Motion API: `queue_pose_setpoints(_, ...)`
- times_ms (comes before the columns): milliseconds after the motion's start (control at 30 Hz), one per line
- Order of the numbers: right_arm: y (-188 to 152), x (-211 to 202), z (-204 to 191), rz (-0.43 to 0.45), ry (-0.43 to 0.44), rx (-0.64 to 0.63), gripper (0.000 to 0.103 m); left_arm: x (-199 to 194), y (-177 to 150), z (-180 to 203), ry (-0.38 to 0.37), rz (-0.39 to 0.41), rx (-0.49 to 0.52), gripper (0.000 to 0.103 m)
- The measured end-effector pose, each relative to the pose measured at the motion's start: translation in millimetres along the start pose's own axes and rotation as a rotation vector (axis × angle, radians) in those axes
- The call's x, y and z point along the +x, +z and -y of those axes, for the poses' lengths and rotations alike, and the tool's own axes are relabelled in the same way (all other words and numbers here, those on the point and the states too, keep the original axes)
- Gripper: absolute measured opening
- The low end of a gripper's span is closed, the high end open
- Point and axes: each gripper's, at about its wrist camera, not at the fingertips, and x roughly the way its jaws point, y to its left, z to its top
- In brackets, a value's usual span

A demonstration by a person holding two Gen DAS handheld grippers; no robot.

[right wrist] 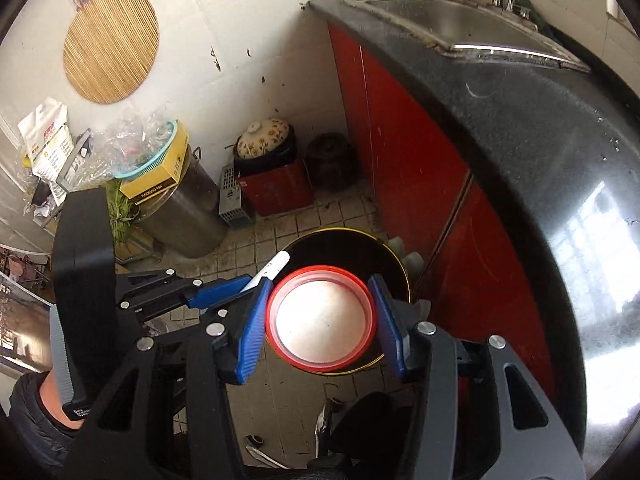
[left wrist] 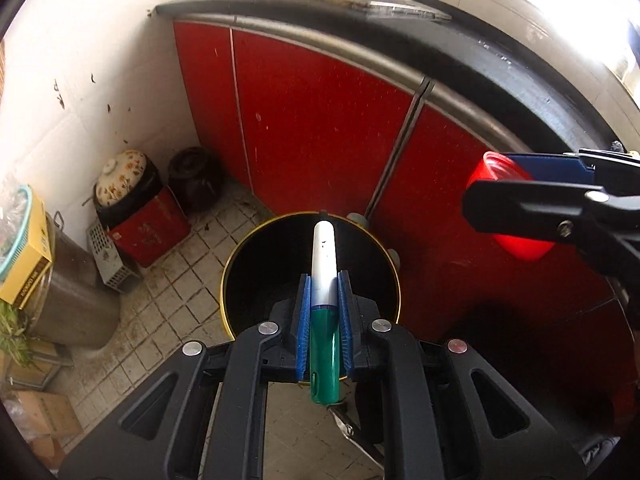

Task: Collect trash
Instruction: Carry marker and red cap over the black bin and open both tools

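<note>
My left gripper (left wrist: 324, 300) is shut on a green and silver tube (left wrist: 323, 280), held above the open black trash bin (left wrist: 280, 236) with a gold rim. My right gripper (right wrist: 322, 316) is shut on a red cup (right wrist: 320, 320) with a white inside, its mouth facing the camera, also above the bin (right wrist: 360, 240). The right gripper (left wrist: 532, 196) with the red cup (left wrist: 520, 244) shows at the right of the left wrist view. The left gripper (right wrist: 256, 280) and the tube's white tip (right wrist: 276, 266) show to the left of the cup in the right wrist view.
Red cabinet doors (left wrist: 320, 120) under a black counter (right wrist: 520, 140) with a steel sink (right wrist: 460, 20) stand right of the bin. On the tiled floor (left wrist: 180, 280) at the back left are a steel pot (right wrist: 184, 216), a red box (right wrist: 276, 192) and a dark jar (right wrist: 332, 160).
</note>
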Motion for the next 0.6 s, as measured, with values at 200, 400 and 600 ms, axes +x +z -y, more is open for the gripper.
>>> queue_pose_setpoints(200,0.2,29.6,5.8,-0.055,-0.022,0.010,0.049,27.3,-3.2,-16.1,-0.027,-0.042,-0.054,0.013)
queue_pose_setpoints(400,1.5,31.9,12.2,-0.058,-0.016,0.021,0.049,33.5,-2.7,-20.3,-0.027,-0.045,-0.053,0.013)
queue_pose_setpoints(600,8.5,28.6,22.2,-0.042,0.011,0.039,0.072,24.0,0.3,-28.1,-0.005,0.004,-0.080,0.073)
